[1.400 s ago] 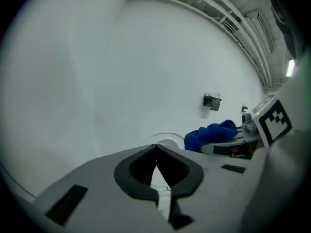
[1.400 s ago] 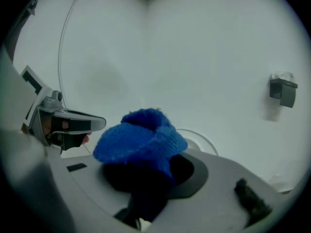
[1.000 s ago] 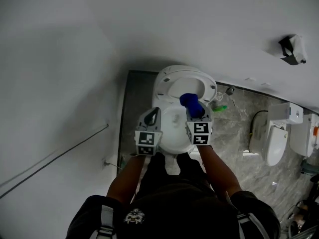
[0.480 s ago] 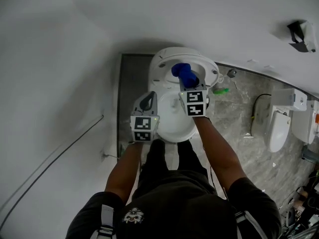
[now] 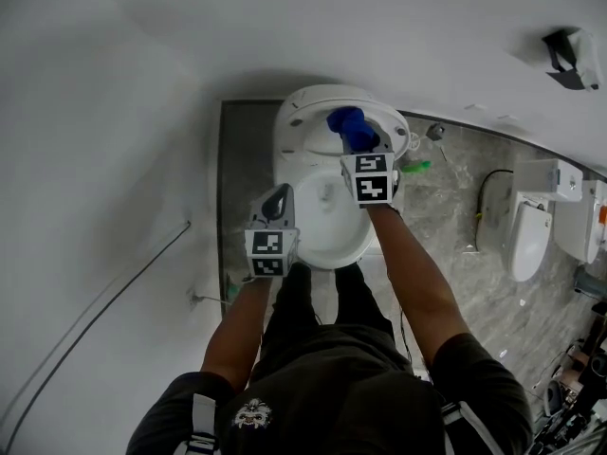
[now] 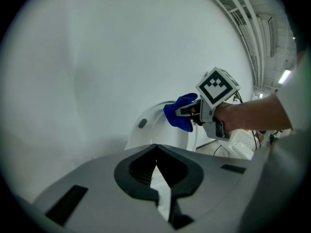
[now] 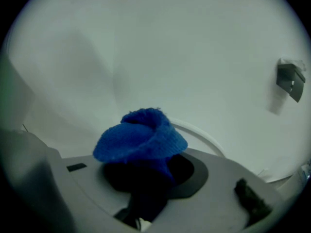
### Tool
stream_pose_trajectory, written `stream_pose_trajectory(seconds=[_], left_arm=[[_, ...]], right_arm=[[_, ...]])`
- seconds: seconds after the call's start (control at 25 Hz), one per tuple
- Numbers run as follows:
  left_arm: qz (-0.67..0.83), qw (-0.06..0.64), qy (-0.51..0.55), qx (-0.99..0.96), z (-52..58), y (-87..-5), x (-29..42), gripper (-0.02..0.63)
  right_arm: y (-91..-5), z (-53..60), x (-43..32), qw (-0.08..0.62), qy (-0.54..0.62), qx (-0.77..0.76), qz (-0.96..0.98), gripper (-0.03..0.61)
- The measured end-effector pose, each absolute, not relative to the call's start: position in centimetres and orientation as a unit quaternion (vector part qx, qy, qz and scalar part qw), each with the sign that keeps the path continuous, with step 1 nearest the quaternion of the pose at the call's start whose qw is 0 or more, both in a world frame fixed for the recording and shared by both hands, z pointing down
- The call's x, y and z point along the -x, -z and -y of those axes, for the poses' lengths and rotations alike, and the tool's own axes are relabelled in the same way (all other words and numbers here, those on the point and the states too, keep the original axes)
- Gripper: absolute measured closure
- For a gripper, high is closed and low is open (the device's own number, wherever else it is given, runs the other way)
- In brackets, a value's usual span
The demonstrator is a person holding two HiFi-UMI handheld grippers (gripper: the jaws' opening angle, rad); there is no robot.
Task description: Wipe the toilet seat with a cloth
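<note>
Pinching a bunched knitted blue cloth [image 5: 346,126], right hand-held gripper [image 5: 366,147] faces glossy toilet seat [image 5: 297,126]; left hand-held gripper [image 5: 278,200] closed.

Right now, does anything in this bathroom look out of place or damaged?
No spill or damage shows. Odd bits: a second toilet stands on the floor right of the main toilet, and a small green thing lies by its base.

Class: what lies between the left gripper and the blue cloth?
Only the white toilet, its rim and open bowl, lies between the left gripper and the cloth; the head view shows it.
</note>
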State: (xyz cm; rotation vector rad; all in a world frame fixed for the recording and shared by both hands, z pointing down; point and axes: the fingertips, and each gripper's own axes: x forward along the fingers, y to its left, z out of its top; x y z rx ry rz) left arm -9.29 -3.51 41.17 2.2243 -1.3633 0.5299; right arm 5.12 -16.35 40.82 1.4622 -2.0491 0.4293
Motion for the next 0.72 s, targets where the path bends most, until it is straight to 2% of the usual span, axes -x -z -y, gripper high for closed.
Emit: stream_pose_trajectory(seconds=[0.4,0.72], left_arm=[[0.465,0.232,-0.21,-0.828,3.5,-42.2,5.8,0.604],[0.461,0.267,-0.178,-0.827,4.7,-42.0,2.6,0.604]], right_arm=[[-41.0,15.4,-11.8,0.262,-0.179,-0.599,0.735,0.476],[-45.1,13.6,-17.3,0.261,-0.244,-0.599,0.716,0.476]])
